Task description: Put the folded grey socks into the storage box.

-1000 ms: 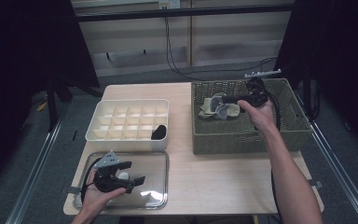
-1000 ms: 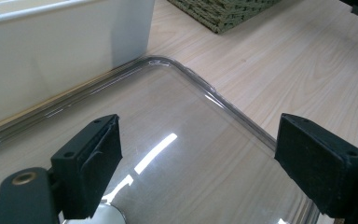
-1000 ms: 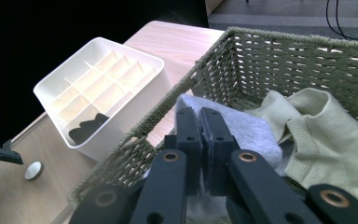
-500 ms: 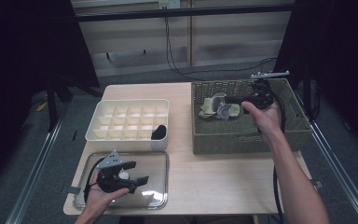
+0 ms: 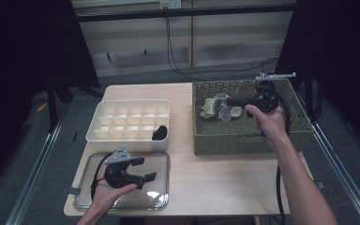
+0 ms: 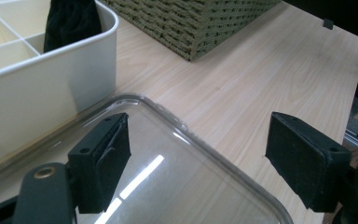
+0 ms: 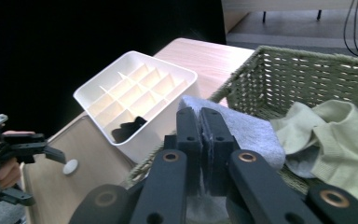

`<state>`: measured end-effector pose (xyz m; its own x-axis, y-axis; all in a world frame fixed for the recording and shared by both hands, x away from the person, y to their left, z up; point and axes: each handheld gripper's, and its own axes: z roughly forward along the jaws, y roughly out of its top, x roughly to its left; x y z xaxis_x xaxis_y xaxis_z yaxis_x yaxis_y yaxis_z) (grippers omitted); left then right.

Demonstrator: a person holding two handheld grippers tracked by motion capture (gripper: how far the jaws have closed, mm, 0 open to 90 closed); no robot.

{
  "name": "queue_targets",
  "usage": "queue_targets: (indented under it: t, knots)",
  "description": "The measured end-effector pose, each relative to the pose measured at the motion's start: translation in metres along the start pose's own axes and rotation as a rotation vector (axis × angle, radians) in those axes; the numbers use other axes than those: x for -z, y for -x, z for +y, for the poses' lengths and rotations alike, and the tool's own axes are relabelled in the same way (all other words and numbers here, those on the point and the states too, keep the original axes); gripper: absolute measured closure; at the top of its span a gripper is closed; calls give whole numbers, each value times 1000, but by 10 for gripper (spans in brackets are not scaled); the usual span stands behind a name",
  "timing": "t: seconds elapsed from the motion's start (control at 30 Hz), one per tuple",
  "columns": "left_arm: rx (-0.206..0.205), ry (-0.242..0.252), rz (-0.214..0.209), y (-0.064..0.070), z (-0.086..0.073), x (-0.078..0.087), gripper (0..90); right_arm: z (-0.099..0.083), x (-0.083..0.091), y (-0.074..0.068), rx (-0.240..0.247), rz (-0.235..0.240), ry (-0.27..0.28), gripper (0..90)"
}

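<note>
While no writing can be read anywhere, the left gripper hovers with its jaws spread over the one clear plastic tray at the table's near left corner, just in front of the single white compartmented box with one black cloth in its near right compartment. Toward the far right edge, the right gripper, raised a little higher above the one green woven basket than half a second ago, has its jaws pressed together on a grey sock, beside a pale green sock lying in the basket.

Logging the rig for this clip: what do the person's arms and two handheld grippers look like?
Both arms are bare, with no sleeves in view. The left claw is black with a grey three-cornered plate on top and a black cable looping off it. The right claw is black too, with brass-coloured rivets and a trailing black cable.
</note>
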<state>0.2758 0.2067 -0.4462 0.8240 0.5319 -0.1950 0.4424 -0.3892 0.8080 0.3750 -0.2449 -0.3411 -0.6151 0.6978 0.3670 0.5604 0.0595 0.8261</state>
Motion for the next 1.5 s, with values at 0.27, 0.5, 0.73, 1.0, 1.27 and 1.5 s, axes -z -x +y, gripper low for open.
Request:
queue_targets:
  t: [0.27,0.5,0.73,1.0,1.27,1.5]
  knots:
    - [-15,6,-15,4,6,-12,241,-6,7,-15,20,32,11,877]
    - [-36,7,-13,7,8,-14,274,-13,14,-25,22,52,27,877]
    - [-41,5,-14,10,9,-16,295,-13,28,-41,43,60,45,878]
    - [-68,6,-30,15,22,-26,296,-26,38,-65,71,75,50,877]
    - [-107,31,-51,27,33,-32,363,-53,37,-79,62,110,30,878]
    - [-141,41,-111,36,42,-37,486,-78,31,-88,43,140,-3,877]
